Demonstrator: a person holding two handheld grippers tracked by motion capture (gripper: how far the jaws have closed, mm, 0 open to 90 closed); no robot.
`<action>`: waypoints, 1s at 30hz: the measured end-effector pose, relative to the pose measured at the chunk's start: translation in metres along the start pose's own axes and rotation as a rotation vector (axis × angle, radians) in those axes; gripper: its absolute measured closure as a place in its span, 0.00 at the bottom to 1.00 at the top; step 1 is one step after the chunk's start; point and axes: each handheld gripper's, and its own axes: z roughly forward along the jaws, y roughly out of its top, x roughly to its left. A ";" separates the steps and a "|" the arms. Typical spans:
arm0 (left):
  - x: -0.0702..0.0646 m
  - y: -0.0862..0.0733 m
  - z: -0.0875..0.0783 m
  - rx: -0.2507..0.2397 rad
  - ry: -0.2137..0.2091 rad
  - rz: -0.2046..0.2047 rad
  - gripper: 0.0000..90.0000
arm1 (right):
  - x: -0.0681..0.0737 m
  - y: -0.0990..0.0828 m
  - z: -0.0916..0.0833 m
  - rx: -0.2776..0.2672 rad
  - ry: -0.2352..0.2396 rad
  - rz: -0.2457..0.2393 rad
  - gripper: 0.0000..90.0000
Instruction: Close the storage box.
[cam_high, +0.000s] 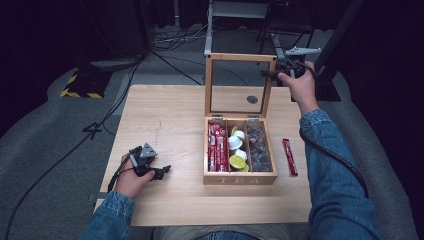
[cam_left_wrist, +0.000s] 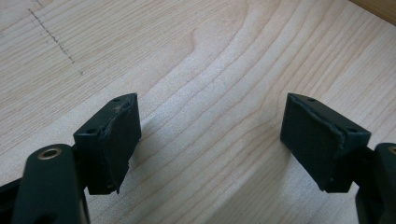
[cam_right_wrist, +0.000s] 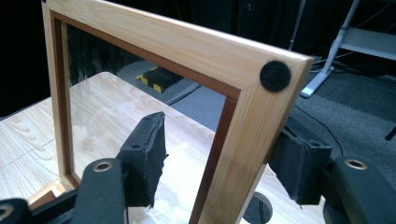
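Half-open right claw (cam_right_wrist: 219, 163) astride lid frame (cam_right_wrist: 243, 140)

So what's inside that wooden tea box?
The box has three compartments: red sachets on the left, small white and lime-topped pots in the middle, dark wrapped pieces on the right. Whatever lies beneath those top layers is covered.

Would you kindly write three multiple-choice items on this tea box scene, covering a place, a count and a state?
1. Where does the loose red sachet lie?
A. on the table right of the tea box
B. left of the box
C. on the floor

2. How many compartments has the box?
A. two
B. three
C. five

3. How does the lid stand?
A. shut flat
B. taken off
C. raised upright

Key: 1 A, it lies beside the box's right wall. 2 B, two dividers show. 3 C, its frame stands between the jaws of the right gripper.
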 end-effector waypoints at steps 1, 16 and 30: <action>0.000 0.000 0.000 0.000 -0.001 0.002 0.23 | 0.002 0.000 -0.002 -0.005 -0.003 -0.003 0.44; 0.000 0.002 0.002 0.003 0.010 0.003 0.22 | 0.039 -0.002 -0.055 -0.048 -0.002 -0.081 0.50; 0.000 0.003 0.003 0.003 0.007 -0.001 0.22 | 0.064 -0.015 -0.094 0.018 -0.005 -0.124 0.59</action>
